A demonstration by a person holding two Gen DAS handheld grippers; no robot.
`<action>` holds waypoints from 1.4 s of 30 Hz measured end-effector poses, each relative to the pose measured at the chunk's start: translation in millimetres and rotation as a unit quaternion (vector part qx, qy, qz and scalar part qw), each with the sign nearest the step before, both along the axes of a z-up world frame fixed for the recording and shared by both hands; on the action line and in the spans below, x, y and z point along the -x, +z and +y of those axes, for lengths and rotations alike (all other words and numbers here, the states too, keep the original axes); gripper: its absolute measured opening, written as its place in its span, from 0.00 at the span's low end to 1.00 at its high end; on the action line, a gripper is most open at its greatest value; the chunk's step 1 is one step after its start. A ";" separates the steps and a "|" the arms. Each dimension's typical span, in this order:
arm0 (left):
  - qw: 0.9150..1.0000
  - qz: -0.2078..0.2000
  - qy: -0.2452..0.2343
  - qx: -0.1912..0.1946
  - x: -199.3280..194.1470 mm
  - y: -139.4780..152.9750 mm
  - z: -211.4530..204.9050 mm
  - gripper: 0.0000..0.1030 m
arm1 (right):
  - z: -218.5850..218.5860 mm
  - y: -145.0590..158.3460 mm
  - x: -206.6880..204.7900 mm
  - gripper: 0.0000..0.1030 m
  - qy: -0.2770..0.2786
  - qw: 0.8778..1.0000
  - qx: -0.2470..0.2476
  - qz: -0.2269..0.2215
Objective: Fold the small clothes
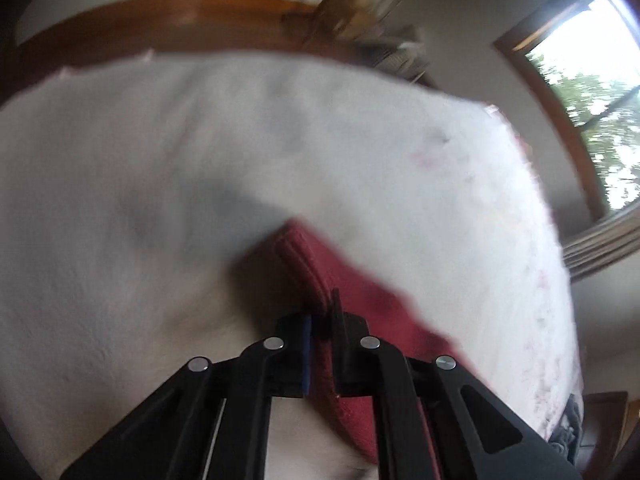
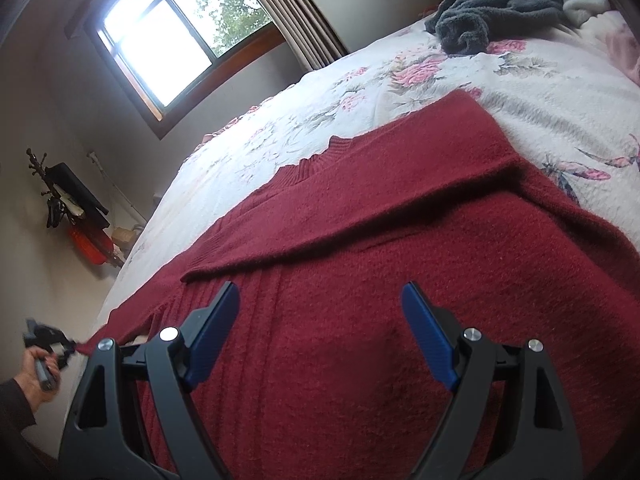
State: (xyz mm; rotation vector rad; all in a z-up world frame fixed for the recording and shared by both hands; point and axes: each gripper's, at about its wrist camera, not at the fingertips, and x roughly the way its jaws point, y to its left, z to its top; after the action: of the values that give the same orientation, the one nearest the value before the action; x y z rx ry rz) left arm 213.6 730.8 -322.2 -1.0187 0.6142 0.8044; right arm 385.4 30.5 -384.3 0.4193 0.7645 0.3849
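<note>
A dark red knit sweater lies spread on a floral bedspread, one sleeve folded across its body and its ribbed collar toward the window. My right gripper hovers open just above the sweater's ribbed lower part, nothing between its blue pads. In the blurred left wrist view my left gripper is shut on a ribbed edge of the red sweater, pulled up over the white bedspread. The right wrist view also shows the left gripper at the bed's left edge, held by a hand and pinching the sweater's corner.
A dark grey fleece garment lies bunched near the far end of the bed. A window with curtains is behind. A coat stand with dark items and a red object stand by the wall left of the bed.
</note>
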 end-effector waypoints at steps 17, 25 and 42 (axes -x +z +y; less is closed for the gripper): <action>0.909 -0.108 -0.353 -0.196 -179.0 193.0 -239.1 0.06 | -9.6 19.9 64.8 0.81 0.047 0.997 -0.024 0.062; 0.830 -0.059 -0.499 -0.243 -271.3 136.2 -412.0 0.06 | -28.9 29.4 114.9 0.81 0.049 0.993 -0.017 0.107; 0.784 0.024 -0.604 -0.141 -220.3 -22.1 -499.2 0.60 | -70.9 74.6 -18.1 0.80 0.104 0.976 -0.064 0.178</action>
State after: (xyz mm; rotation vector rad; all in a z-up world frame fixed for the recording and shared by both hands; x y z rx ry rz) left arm 433.9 231.6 -344.4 -0.1679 0.9800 -0.2404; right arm 403.4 -40.4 -309.7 0.5392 1.1418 0.5671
